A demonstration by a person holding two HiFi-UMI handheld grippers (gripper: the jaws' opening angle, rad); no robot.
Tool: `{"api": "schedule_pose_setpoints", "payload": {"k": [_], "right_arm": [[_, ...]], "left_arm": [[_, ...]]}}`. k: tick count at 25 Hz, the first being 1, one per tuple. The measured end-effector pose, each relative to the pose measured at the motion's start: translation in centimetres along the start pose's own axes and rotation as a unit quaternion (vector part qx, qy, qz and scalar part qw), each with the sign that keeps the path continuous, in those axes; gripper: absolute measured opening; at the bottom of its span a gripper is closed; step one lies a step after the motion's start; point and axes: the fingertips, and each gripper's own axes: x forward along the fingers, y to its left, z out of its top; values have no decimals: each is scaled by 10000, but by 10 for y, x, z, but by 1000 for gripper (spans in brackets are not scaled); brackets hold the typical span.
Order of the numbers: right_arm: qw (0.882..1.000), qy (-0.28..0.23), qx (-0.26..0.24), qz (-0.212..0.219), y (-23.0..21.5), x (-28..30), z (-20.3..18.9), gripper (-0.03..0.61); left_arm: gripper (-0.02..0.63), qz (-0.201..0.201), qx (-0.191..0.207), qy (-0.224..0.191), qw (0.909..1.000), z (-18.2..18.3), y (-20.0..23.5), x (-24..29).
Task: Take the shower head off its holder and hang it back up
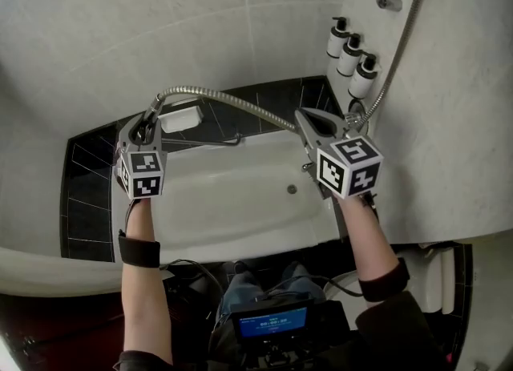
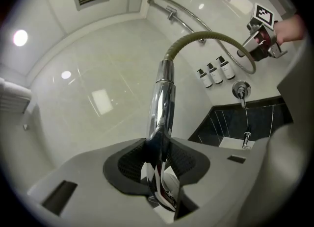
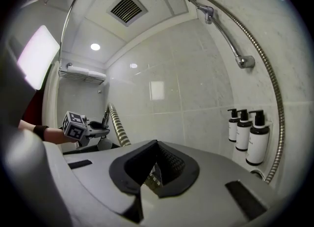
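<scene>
- Right now my left tool (image 2: 159, 172) is clamped on the chrome handle of the shower head (image 2: 162, 108). The jaws are only slightly apart, with the pads pressing on both sides. The head is off the wall and in the air over the left end of the tub (image 1: 240, 193).
- The handle's long axis runs straight out from between those jaws and rises away from the tool.
- From the top of the handle the hose (image 1: 232, 103) arcs across above the tub to my right tool (image 1: 321, 125). That tool's jaws are all but closed, pinching the hose over the tub's right end.
- Just past the right tool, three pump bottles (image 1: 350, 57) stand against the wall at that right end.
- Farthest off is the wall rail (image 3: 225, 35), with what I take to be the holder (image 3: 208, 11) near its top. It sits high above the right tool, and up and well across from the left one.
- My judgement: the right tool is nearer the rail, but the left one has the head. The left tool must carry it up and across to the right-end wall and tilt the handle to suit the holder, while the right tool manages the hose's slack.
</scene>
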Motion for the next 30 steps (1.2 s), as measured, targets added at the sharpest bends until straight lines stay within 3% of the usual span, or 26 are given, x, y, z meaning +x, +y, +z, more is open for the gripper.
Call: {"api": "schedule_pose_setpoints", "payload": {"k": [9, 16, 25, 30], "right_arm": [[9977, 22, 390, -549, -24, -5, -78, 21], [9944, 138, 588, -868, -49, 13, -153, 21], [9922, 50, -347, -1193, -74, 44, -233, 21], [9920, -43, -684, -1065, -59, 71, -271, 21]], "left_arm": [[123, -570, -778, 449, 9943, -97, -87, 34], [121, -1109, -1291, 1142, 9788, -203, -177, 60], [121, -1677, -1504, 1700, 9593, -325, -311, 93], [120, -1968, -1636, 1778, 9502, -372, -384, 119]]}}
